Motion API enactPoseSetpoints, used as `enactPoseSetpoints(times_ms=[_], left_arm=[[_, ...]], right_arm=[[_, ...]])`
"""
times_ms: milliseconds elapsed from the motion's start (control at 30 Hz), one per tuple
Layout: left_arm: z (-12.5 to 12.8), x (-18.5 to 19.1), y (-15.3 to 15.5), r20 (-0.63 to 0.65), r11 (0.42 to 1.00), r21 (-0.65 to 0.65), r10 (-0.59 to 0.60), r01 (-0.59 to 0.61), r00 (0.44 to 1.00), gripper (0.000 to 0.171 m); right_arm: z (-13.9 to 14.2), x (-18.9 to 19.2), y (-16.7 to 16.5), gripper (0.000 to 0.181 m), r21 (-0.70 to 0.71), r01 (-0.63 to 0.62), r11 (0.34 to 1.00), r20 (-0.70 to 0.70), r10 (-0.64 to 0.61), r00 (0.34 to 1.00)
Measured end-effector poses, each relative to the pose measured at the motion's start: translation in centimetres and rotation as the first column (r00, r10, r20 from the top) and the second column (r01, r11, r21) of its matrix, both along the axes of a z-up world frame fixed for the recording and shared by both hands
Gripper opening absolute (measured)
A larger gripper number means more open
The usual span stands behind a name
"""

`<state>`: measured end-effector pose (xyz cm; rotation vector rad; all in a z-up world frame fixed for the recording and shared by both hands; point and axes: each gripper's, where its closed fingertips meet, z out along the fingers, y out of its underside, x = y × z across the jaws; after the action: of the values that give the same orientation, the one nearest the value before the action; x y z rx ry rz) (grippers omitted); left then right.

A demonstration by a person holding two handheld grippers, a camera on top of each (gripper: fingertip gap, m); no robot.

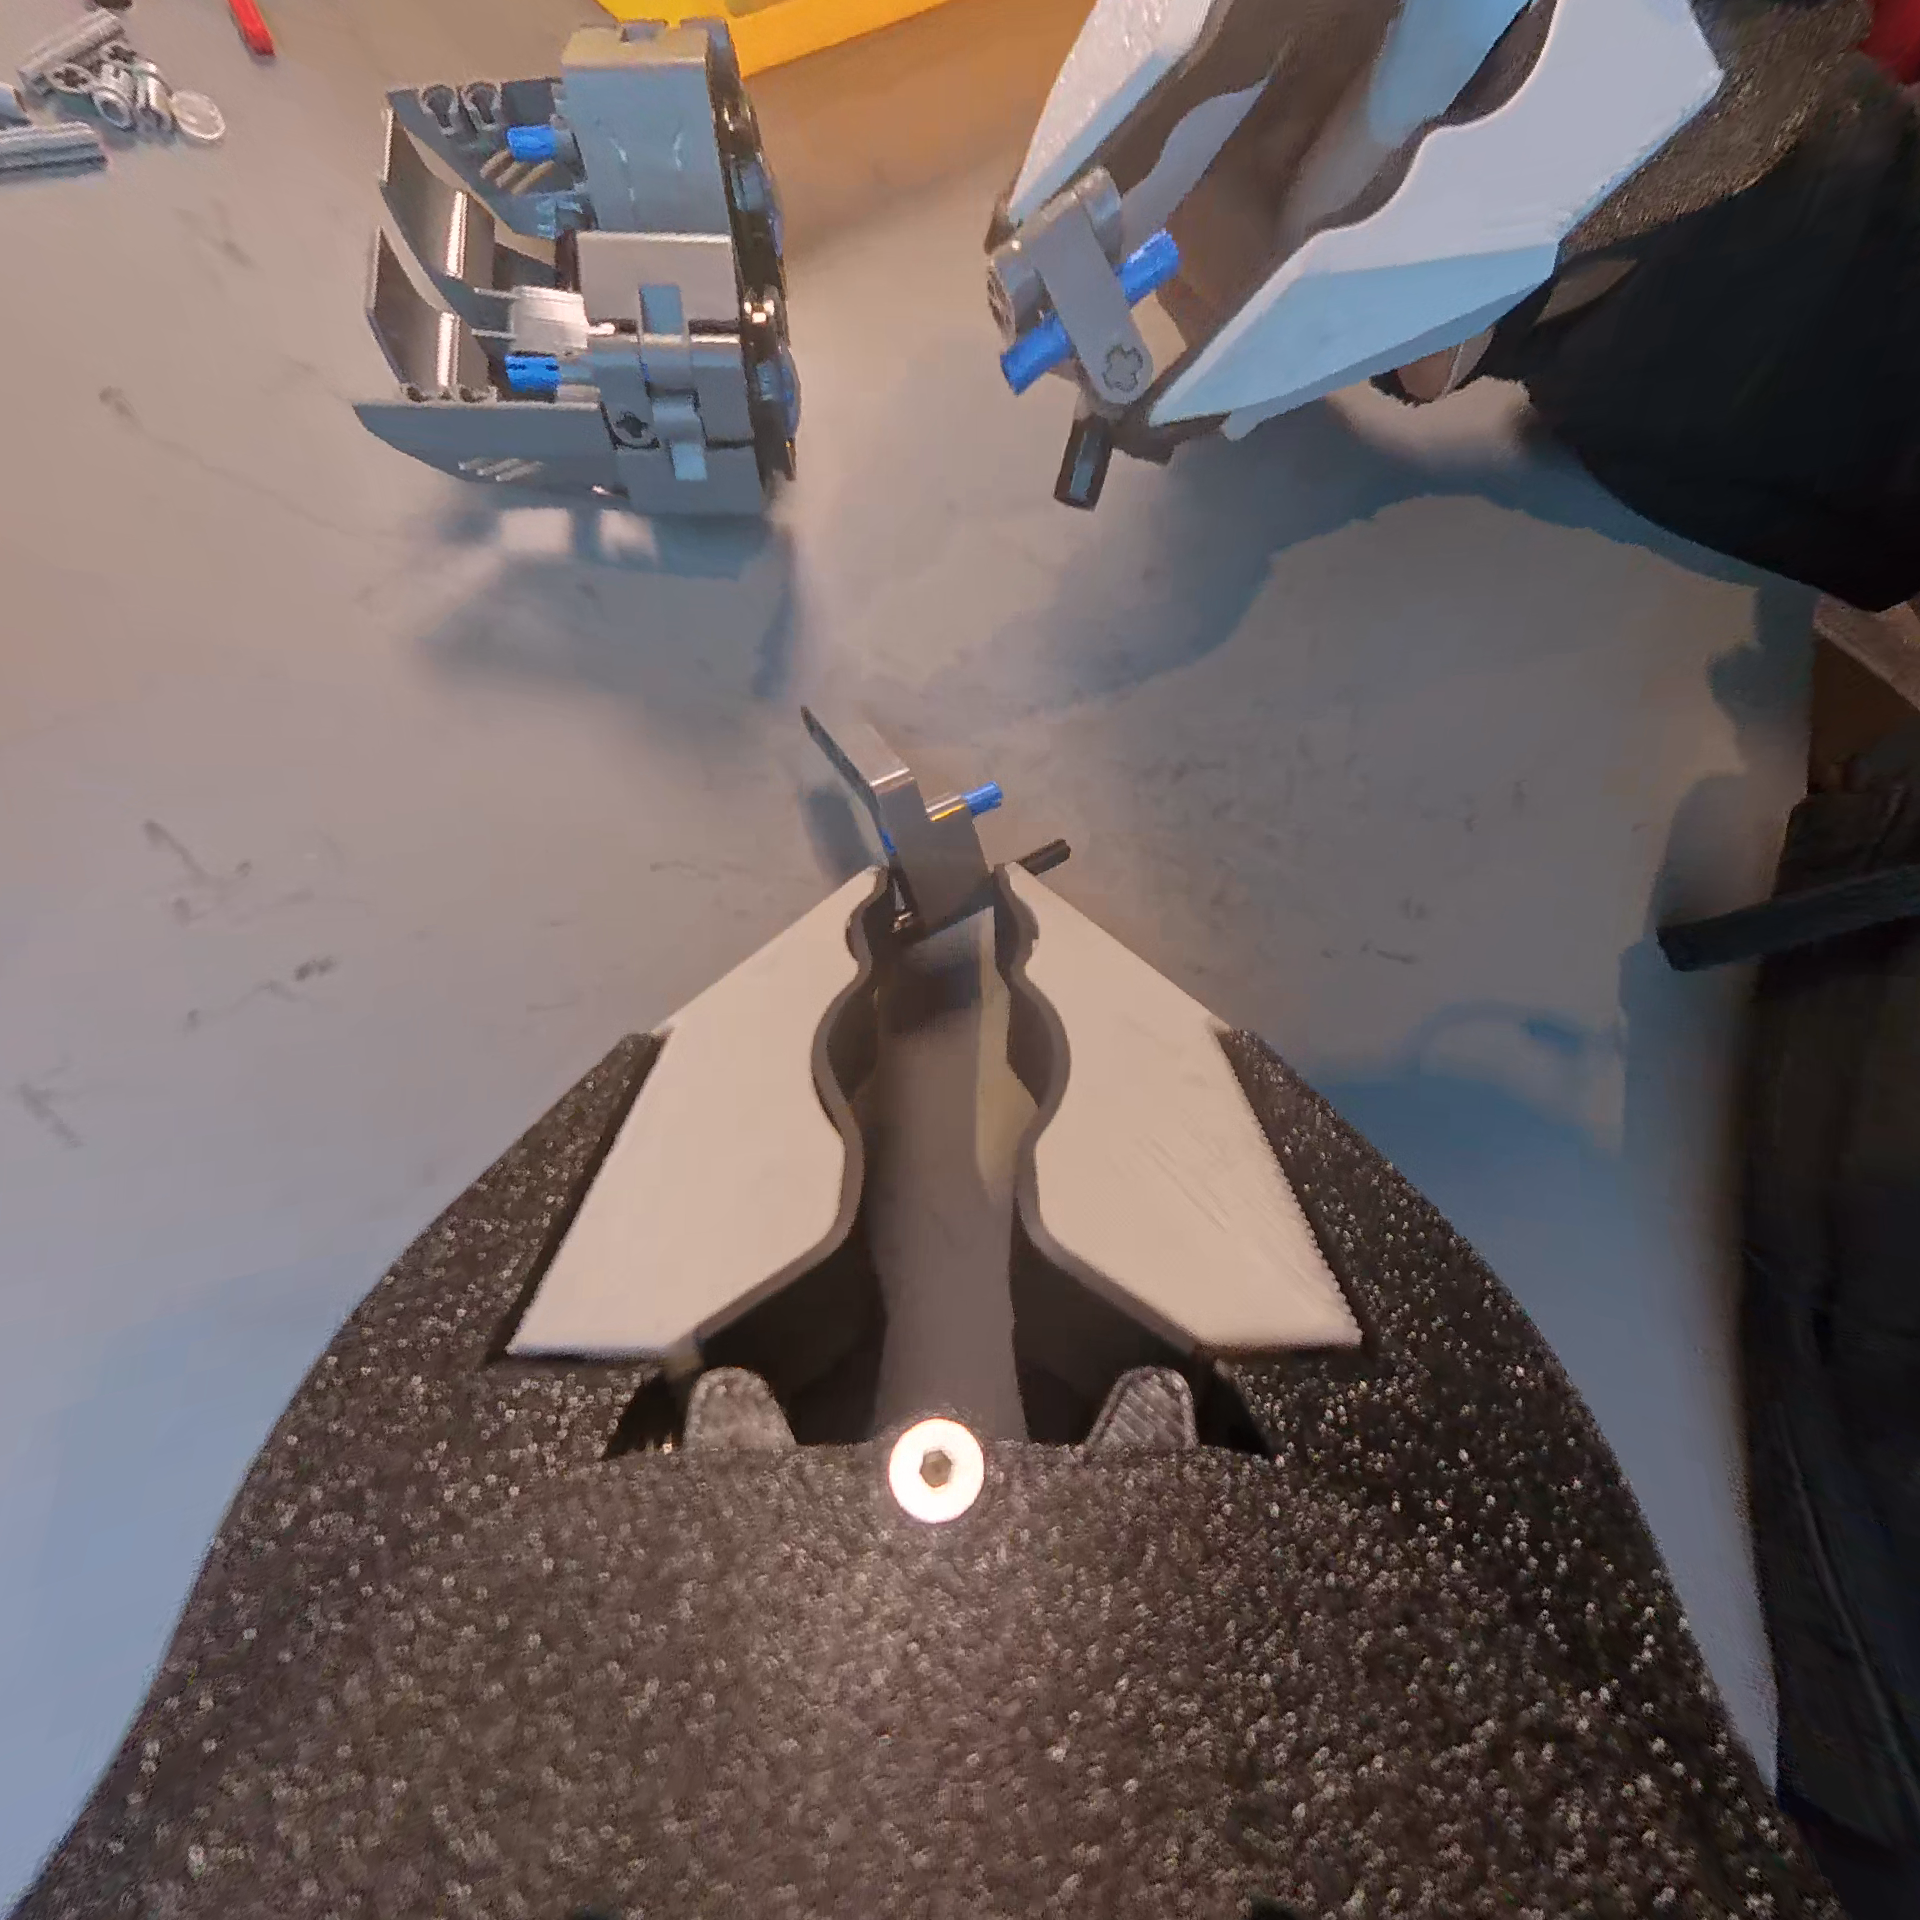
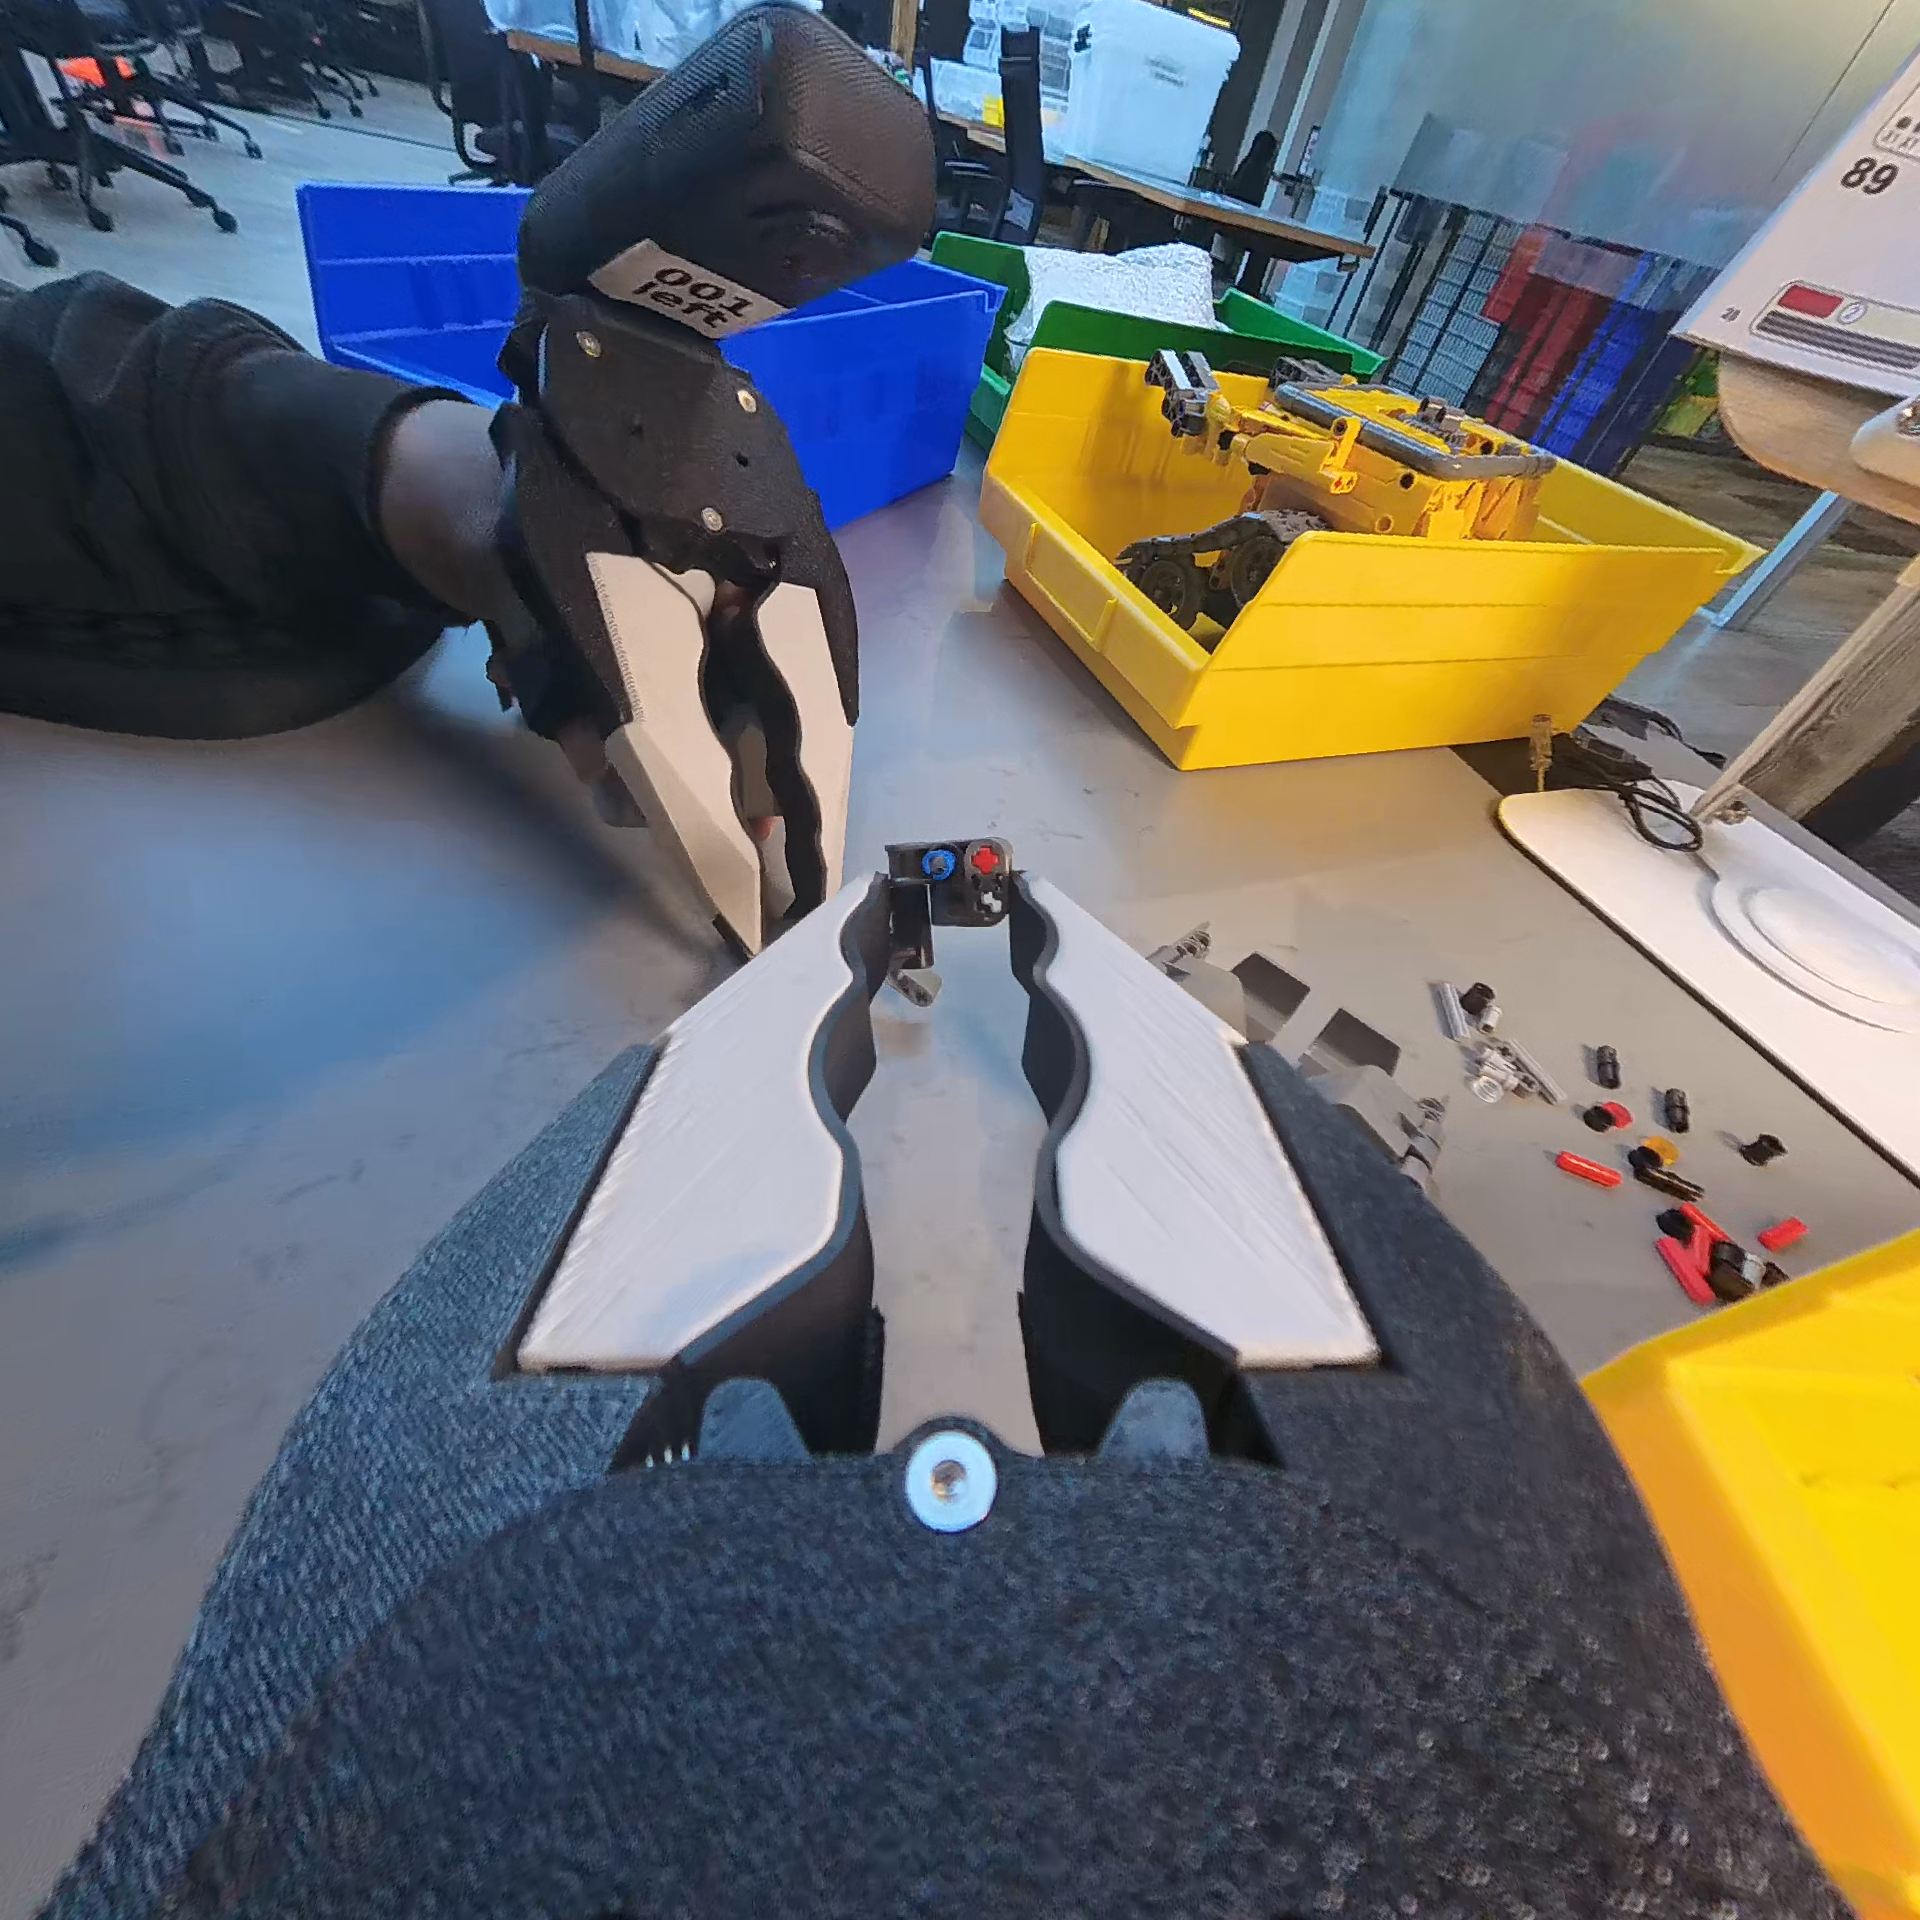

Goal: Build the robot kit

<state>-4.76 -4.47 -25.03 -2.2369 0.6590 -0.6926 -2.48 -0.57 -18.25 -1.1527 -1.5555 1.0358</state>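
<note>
Two small brick pieces are pinched at the tips: one (image 1: pixel 930 847) by the left gripper (image 1: pixel 940 883), one (image 2: pixel 951 883) by the right gripper (image 2: pixel 951 899), above the table (image 1: pixel 260 727); such shallow grips could let either twist loose.

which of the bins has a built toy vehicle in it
The yellow bin behind the loose parts; a yellow tracked toy vehicle sits inside. The blue bin looks empty.

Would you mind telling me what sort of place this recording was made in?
Probably a shared office or lab used as a toy-brick assembly station: rolling office chairs and long desks stand behind, while coloured parts bins, such as the yellow bin, and loose brick pieces sit on the grey table.
</note>
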Motion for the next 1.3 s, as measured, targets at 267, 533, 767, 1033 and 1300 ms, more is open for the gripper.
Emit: enactPoseSetpoints(times_ms=[267, 533, 767, 1033, 1300], left_arm=[[2.4, 0.6, 0.3, 0.183, 1.000, 0.011, 0.020, -0.022, 0.983, 0.018], [4.6, 1.4, -0.2, 0.405, 0.999, -0.031, 0.000, 0.013, 0.914, 0.018], [4.7, 1.6, -0.3, 0.421, 0.999, -0.040, -0.009, 0.028, 0.907, 0.017], [5.4, 2.1, -0.9, 0.486, 0.996, -0.056, -0.039, 0.076, 0.873, 0.017], [5.1, 2.1, -1.0, 0.494, 0.994, -0.078, -0.033, 0.081, 0.869, 0.017]], right_arm=[[-0.3, 0.0, -0.7, 0.021, 0.040, -0.030, 0.999, 0.015, 0.029, 0.999], [-0.9, -0.3, -2.5, 0.021, 0.175, -0.085, 0.981, 0.020, 0.082, 0.996], [-0.6, -0.2, -2.4, 0.021, 0.169, -0.079, 0.982, 0.004, 0.080, 0.997], [-0.2, 0.0, -2.4, 0.021, 0.165, -0.086, 0.983, -0.010, 0.089, 0.996], [-0.9, 0.0, -2.6, 0.021, 0.200, -0.097, 0.975, 0.022, 0.095, 0.995]])
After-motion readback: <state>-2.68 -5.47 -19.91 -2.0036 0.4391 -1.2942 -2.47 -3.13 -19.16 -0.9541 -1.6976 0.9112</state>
